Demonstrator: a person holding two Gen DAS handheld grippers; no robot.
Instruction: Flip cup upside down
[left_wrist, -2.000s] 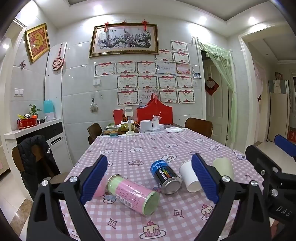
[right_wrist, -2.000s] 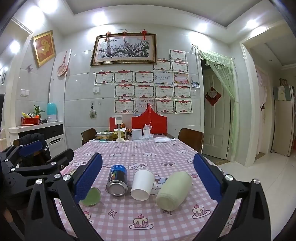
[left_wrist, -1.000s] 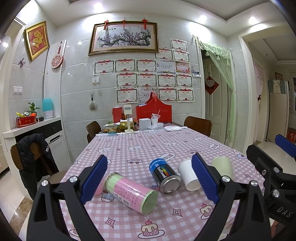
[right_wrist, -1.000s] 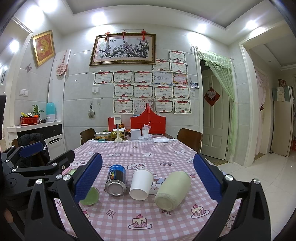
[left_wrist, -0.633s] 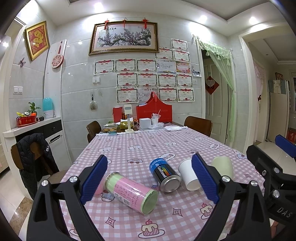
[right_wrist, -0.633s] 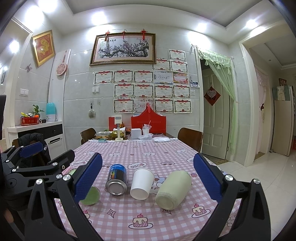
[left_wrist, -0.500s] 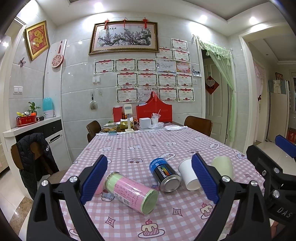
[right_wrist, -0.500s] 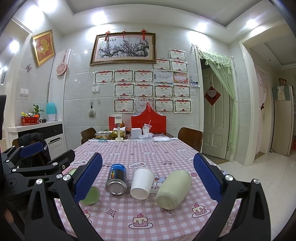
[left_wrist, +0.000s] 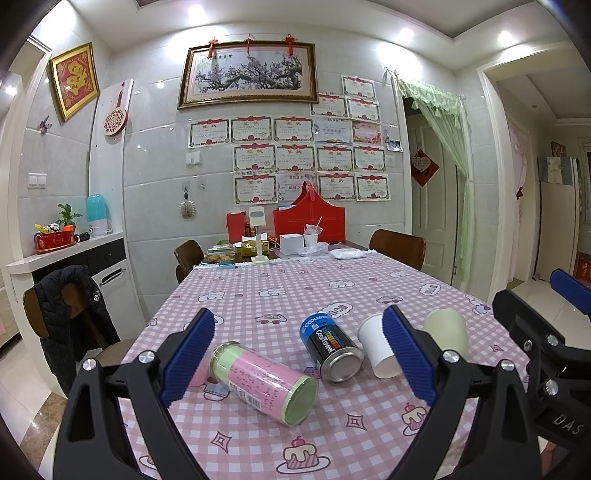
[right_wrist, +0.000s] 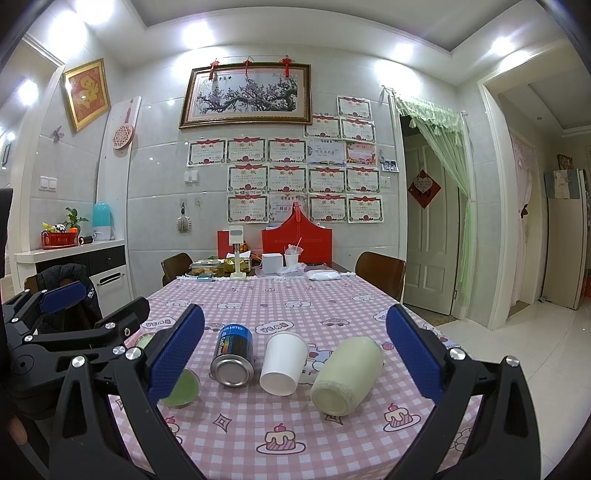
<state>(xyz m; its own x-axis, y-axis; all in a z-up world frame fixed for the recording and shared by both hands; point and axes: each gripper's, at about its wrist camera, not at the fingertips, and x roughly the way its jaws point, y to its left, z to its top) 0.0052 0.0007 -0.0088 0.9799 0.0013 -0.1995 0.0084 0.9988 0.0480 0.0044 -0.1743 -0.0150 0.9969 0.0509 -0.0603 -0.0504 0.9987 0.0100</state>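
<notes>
A white paper cup (right_wrist: 283, 363) lies on its side on the pink checked tablecloth, base toward me; it also shows in the left wrist view (left_wrist: 376, 350). A cream cup (right_wrist: 347, 376) lies on its side to its right, partly hidden behind my left finger in the left wrist view (left_wrist: 447, 332). My right gripper (right_wrist: 295, 360) is open and empty, above the near table edge, in front of both cups. My left gripper (left_wrist: 297, 356) is open and empty, facing the cans to the left.
A blue and black can (right_wrist: 233, 355) and a pink and green canister (left_wrist: 264, 382) lie on their sides left of the cups. Boxes, a red bag (right_wrist: 296, 243) and dishes crowd the table's far end. Chairs stand around the table (right_wrist: 258, 424).
</notes>
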